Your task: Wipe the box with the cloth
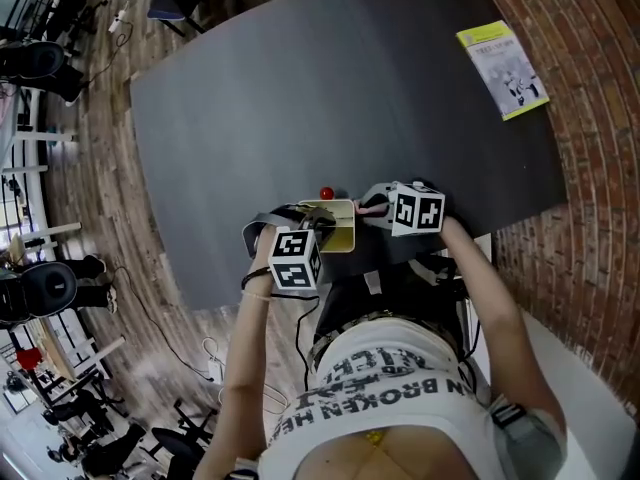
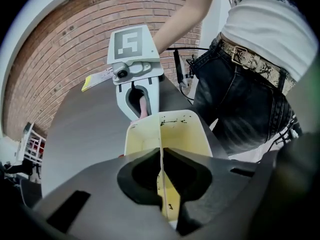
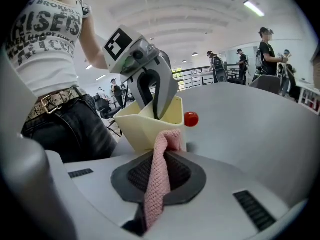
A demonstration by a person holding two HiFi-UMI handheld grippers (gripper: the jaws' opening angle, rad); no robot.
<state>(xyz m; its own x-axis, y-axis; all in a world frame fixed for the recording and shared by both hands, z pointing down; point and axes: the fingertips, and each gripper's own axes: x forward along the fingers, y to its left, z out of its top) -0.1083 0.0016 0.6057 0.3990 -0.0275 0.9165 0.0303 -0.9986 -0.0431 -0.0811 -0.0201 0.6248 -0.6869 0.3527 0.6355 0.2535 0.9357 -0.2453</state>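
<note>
Left gripper is clamped on one thin wall of the pale yellow box - jaws nearly together with only that wall between the pads, gripper pointing steeply down onto the rim. The box sits open side up at the near edge of the dark table, right in front of the person, and has a few dark specks on one yellow face. Right gripper pinches the pink cloth, pads pressed on it, the strip running out along the jaw line with its free tip forward. Key relation: the box is dead ahead of the right jaws and just beside them. The cloth tip lies against the outer wall at the corner nearest the red ball. It looks like contact, but I can't tell how firm. In the head view the right gripper comes in from the box's right and the left from the near-left, so they face each other across it. The right hand is nearer the exposed face and is the wiping hand; the left is just the fixture. My read: the wipe is starting on that face, and the stroke should run along the wall, clear of the left jaws. Risk - light box on a single-wall grip, so it could twist under a hard push. The booklet is well apart at the far right and irrelevant.
</note>
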